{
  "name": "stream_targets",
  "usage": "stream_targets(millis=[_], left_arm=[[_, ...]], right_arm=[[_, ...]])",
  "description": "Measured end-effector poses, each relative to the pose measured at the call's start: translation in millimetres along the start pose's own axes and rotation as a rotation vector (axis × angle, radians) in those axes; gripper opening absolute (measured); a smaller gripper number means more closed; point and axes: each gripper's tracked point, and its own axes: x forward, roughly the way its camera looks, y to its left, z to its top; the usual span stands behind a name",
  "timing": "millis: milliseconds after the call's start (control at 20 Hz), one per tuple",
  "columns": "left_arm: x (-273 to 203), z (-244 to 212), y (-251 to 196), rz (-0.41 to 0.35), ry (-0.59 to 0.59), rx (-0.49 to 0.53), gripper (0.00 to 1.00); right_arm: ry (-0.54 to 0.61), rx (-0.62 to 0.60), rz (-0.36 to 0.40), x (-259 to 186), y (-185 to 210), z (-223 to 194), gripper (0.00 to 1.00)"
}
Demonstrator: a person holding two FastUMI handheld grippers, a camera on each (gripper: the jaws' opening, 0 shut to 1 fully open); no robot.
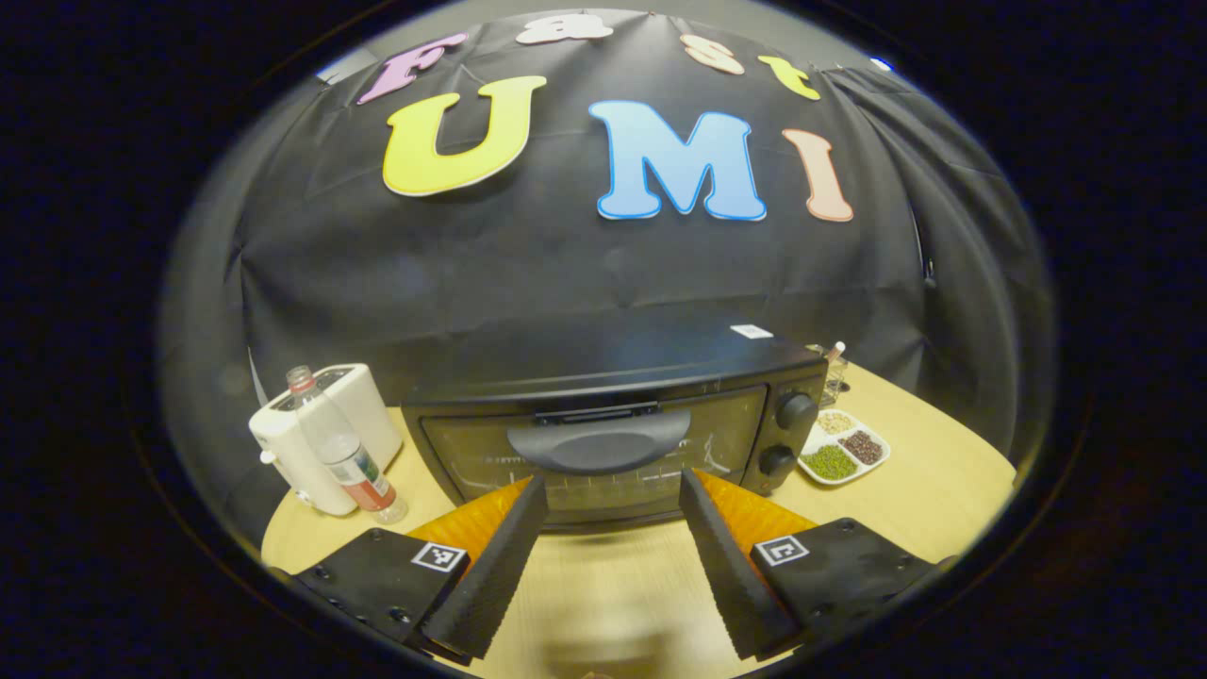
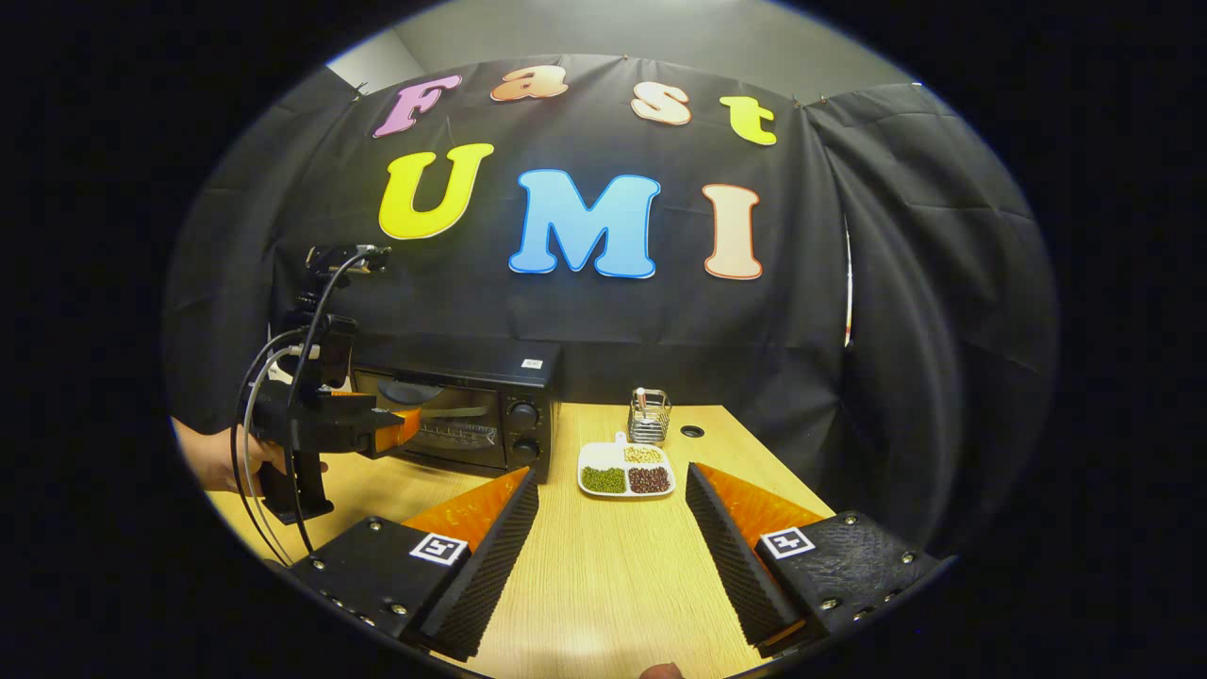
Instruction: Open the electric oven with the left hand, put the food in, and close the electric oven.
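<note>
A black electric oven (image 1: 603, 415) stands on the wooden table with its glass door shut; its curved handle (image 1: 599, 443) sits at the door's top. My left gripper (image 1: 611, 486) is open, just in front of the door and below the handle, touching nothing. A white divided plate of beans and grains (image 1: 841, 448) lies right of the oven. In the right gripper view the oven (image 2: 462, 415) is at the left, the plate (image 2: 626, 469) ahead, and my right gripper (image 2: 611, 481) hangs open over the table. The left gripper (image 2: 407, 424), held by a hand (image 2: 222, 457), is at the oven door.
A white toaster (image 1: 325, 434) and a plastic water bottle (image 1: 344, 448) stand left of the oven. A small wire holder (image 2: 649, 415) sits behind the plate, with a round hole (image 2: 691, 431) in the table (image 2: 603, 566) beside it. Black cloth closes the back and right.
</note>
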Motion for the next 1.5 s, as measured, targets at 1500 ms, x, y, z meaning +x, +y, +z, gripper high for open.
stream_targets(millis=[1500], left_arm=[[-367.0, 117.9, 5.3, 0.241, -0.452, -0.003, 1.00]], right_arm=[[-0.365, 0.036, 0.121, -113.9, -50.3, 111.9, 0.98]])
